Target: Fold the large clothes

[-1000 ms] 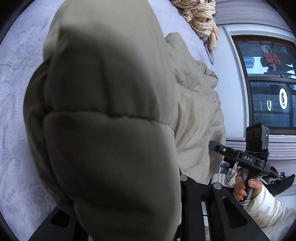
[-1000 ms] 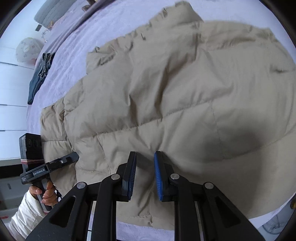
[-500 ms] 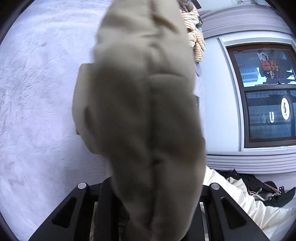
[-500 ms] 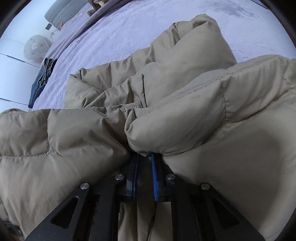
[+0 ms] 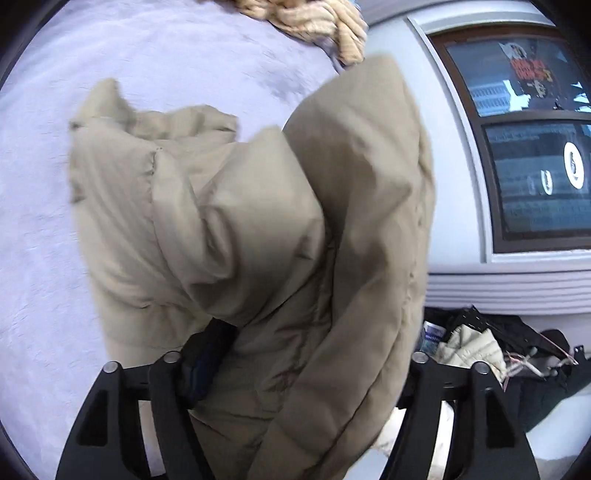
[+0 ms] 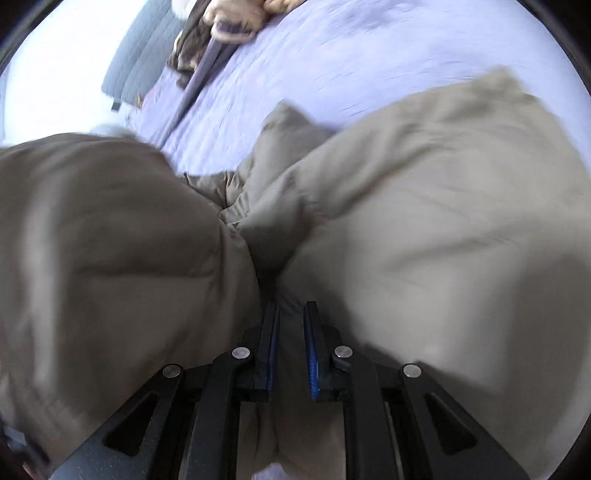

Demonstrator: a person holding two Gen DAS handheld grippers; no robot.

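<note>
Lavender bedspread [image 5: 48, 258] mostly bare, puffy tan jacket [image 5: 258, 221] bunched mid-fold: right gripper [image 6: 290, 350] pinches it, left gripper [image 5: 303, 373] jaws opening around fabric, flattening left.

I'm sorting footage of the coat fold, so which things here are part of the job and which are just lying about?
Job: beige puffer jacket; left gripper, jaws opening around it; right gripper, pinching it.

Lying about: striped knit garment; dark clothes pile; grey pillow.
</note>
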